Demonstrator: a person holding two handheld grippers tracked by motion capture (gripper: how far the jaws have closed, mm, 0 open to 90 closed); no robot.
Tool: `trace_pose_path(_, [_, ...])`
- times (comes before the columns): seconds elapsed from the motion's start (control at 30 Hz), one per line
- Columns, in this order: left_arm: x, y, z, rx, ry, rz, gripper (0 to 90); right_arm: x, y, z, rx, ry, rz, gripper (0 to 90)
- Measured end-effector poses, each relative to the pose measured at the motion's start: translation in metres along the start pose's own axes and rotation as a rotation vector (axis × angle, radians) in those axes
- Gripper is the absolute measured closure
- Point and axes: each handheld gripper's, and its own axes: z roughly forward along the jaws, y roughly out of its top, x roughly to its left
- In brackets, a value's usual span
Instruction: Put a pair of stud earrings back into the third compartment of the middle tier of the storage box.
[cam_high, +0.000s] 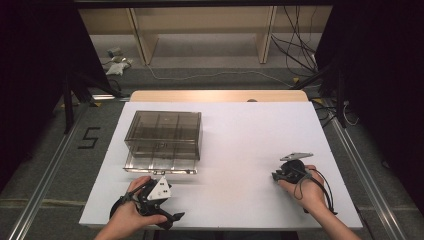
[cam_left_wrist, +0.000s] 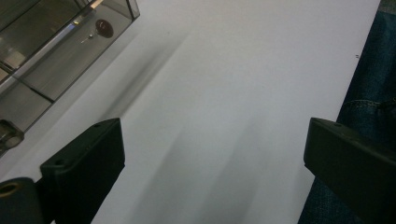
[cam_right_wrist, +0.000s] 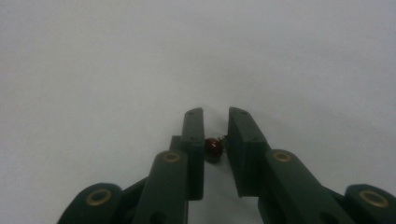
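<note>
A small dark red bead (cam_right_wrist: 214, 147) sits between the pads of my right gripper (cam_right_wrist: 215, 112), which is shut on it just above the white tabletop. From above, that right gripper (cam_high: 275, 176) is at the table's right side and points left. My left gripper (cam_high: 172, 202) rests at the near left edge, and its jaws (cam_left_wrist: 212, 126) stand wide open over bare table with nothing between them. Beyond it lies a smoky clear compartment box (cam_high: 162, 132). One corner compartment of the box (cam_left_wrist: 46, 46) holds another dark red bead (cam_left_wrist: 103, 28).
The white tabletop (cam_high: 240, 140) stretches between the box and my right hand. The person's jeans (cam_left_wrist: 369, 93) show past the near table edge. Wooden shelving (cam_high: 200, 30) and cables lie on the floor beyond the far edge.
</note>
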Motion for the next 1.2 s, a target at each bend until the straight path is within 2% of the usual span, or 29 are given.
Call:
trace_pose_path(0.63, [-0.0003,0.0001,-0.0002,0.002,-0.001,0.003,5.2,-0.0074,-0.0011,-0.0024,-0.015,0.050,0.062,81.1])
trace_pose_path(1.03, [-0.0003,0.0003,-0.0003,0.003,0.002,0.004,5.2,-0.0092,0.0004,-0.0079,-0.065,0.067,0.061,81.1])
trace_pose_path(1.2, [-0.0003,0.0001,-0.0001,0.000,0.002,0.001,5.2,-0.0091,0.0017,-0.0084,-0.087,0.077,0.037,81.1])
